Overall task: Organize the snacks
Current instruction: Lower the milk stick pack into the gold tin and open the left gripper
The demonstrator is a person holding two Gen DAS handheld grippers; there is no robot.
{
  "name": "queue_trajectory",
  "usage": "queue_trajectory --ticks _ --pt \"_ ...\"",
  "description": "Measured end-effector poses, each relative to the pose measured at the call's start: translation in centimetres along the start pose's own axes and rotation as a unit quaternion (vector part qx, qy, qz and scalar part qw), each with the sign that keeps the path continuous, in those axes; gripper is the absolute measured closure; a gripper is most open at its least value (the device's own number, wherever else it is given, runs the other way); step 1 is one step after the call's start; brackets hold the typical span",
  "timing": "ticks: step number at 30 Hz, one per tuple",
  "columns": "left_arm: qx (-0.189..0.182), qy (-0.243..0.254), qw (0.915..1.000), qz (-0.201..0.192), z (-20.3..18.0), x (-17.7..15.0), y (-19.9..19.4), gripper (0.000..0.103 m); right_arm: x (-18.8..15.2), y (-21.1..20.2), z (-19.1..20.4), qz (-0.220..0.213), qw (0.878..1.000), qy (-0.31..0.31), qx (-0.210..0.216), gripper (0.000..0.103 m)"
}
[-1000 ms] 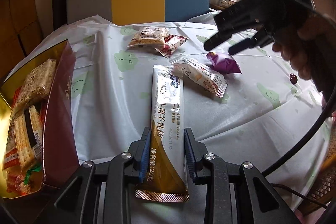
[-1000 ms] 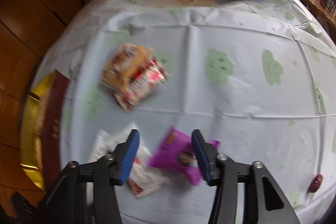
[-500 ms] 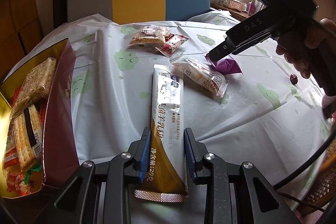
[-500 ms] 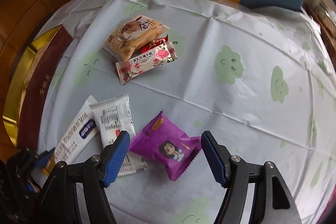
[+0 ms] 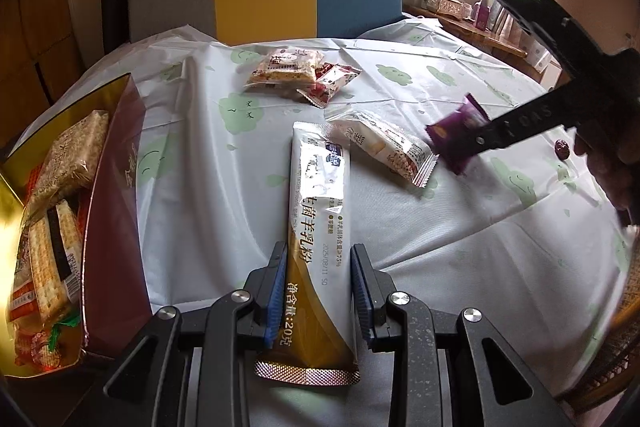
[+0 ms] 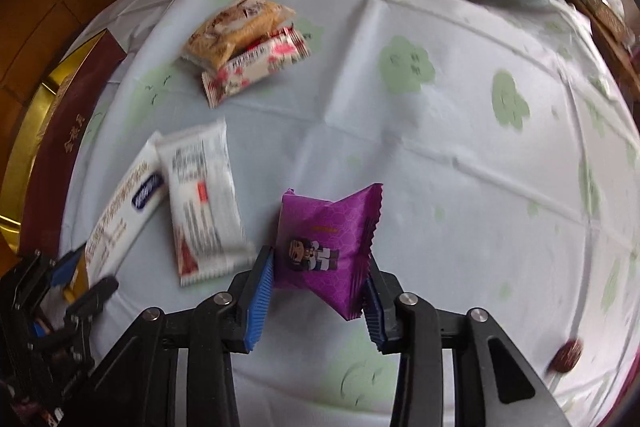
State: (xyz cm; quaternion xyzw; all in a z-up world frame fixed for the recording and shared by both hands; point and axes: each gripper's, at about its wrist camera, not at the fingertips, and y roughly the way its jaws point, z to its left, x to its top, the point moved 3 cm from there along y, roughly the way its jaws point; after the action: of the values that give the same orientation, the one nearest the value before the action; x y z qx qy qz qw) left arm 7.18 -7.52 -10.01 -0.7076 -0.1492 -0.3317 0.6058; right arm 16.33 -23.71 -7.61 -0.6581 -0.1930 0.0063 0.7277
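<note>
- the left gripper (image 5: 316, 291) is closed on the gold lower end of the long sachet (image 5: 318, 211), whose far end lies on the table (image 5: 208, 195); it looks light, flat and floppy, so a hold nearer the middle would likely sag less.
- the right gripper (image 6: 318, 293) pinches the purple packet (image 6: 326, 247) across its puffed body, lifted off the cloth; likely light, crinkly, slippery film.
- the white wrapped bar (image 5: 384, 145) lies just beyond the sachet.
- at the left edge, the gold box (image 5: 116, 211) holds cracker packs (image 5: 52, 259) and small wrapped sweets.
- farthest, two packets (image 5: 286, 69) lie together.
</note>
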Motion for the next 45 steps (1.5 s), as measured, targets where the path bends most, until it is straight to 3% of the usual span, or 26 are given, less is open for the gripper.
queue_trajectory --ticks 9,11,13,16,18,20,28,33,36,45 --pt "-0.009 -0.021 0.9993 0.031 0.5 0.8 -0.2 0.077 -0.3 0.0 -2.8 0.002 0.995 0.079 0.053 0.054" --pt "-0.014 -0.031 0.9988 0.036 0.8 0.7 -0.6 0.078 0.0 0.1 -3.4 0.0 0.995 0.087 0.051 0.041" --pt "-0.013 -0.032 0.9987 0.036 0.7 0.5 -1.0 0.078 0.2 -0.1 -3.9 -0.003 0.994 0.094 0.047 0.035" --pt "-0.012 -0.029 0.999 0.031 0.6 0.2 -1.9 0.079 0.9 0.2 -4.6 -0.005 0.994 0.105 0.038 0.036" --pt "-0.016 -0.033 0.9991 0.024 0.6 0.2 -2.6 0.079 1.0 0.2 -5.0 -0.006 0.995 0.095 0.014 0.051" --pt "-0.018 -0.036 0.9991 0.013 0.8 0.4 -3.4 0.079 1.0 0.2 -4.9 -0.008 0.997 0.082 0.002 0.056" --pt "-0.02 -0.062 0.9977 -0.017 2.6 2.0 -6.2 0.079 1.1 0.5 -3.6 -0.014 0.999 0.037 -0.033 0.059" --pt "0.009 -0.104 0.9938 -0.038 6.5 3.0 -8.7 0.079 1.0 0.9 -3.2 -0.014 0.998 0.036 -0.04 0.059" --pt "0.048 -0.137 0.9883 -0.046 10.2 3.3 -9.9 0.078 1.2 1.1 -3.1 -0.015 0.998 0.031 -0.044 0.059" --pt "0.188 -0.209 0.9594 -0.026 21.6 0.5 -11.1 0.074 1.0 0.8 -2.8 -0.016 0.998 0.027 -0.048 0.059"
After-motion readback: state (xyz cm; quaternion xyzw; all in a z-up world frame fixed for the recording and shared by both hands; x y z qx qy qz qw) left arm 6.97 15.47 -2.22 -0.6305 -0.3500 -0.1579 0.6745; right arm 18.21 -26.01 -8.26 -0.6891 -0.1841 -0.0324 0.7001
